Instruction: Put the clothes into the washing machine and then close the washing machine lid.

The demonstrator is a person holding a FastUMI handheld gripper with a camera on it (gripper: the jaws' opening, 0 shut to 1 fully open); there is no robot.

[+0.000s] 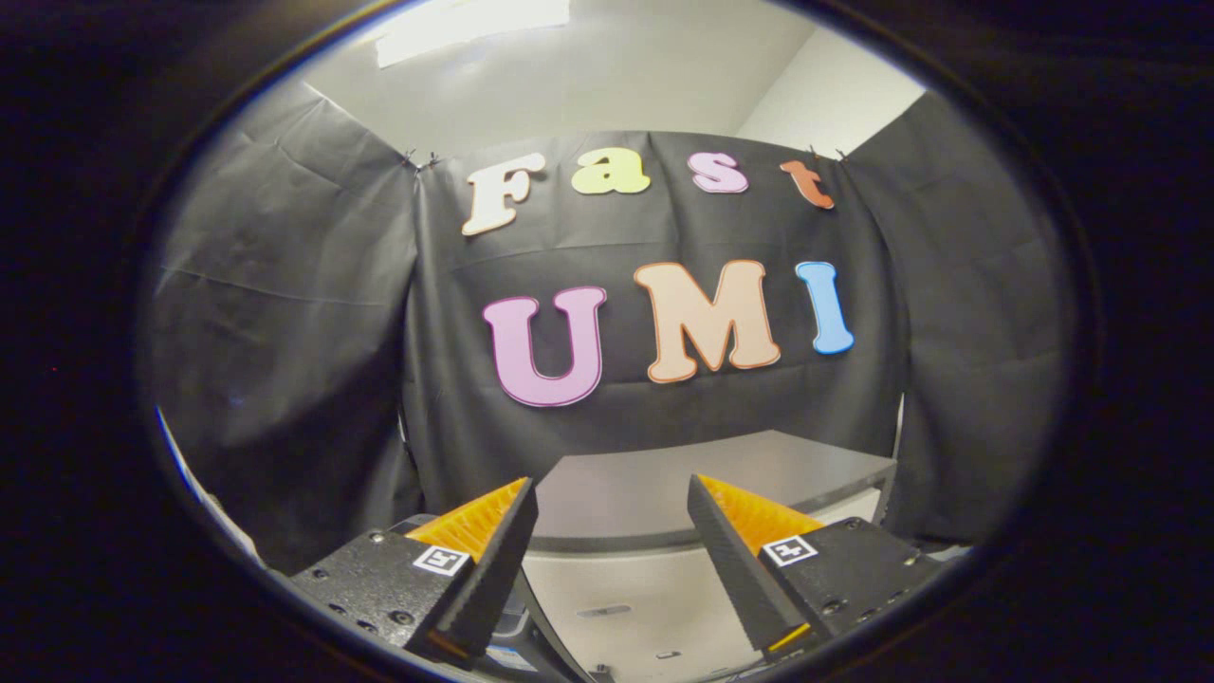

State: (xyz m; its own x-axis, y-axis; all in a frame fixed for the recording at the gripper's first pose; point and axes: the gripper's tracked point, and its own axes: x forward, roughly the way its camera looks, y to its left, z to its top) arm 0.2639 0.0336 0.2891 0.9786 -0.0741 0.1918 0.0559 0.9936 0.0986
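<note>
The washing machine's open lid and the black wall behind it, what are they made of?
Washing machine lid: probably smooth plastic, a flat grey top with a soft sheen. Booth wall: thin matte cloth, judging by creases and folds. The gripper is open, holding nothing.

The camera rides on the gripper [612, 531], looking forward over the nearby washing machine [721, 474] at the booth wall [285, 313].
</note>
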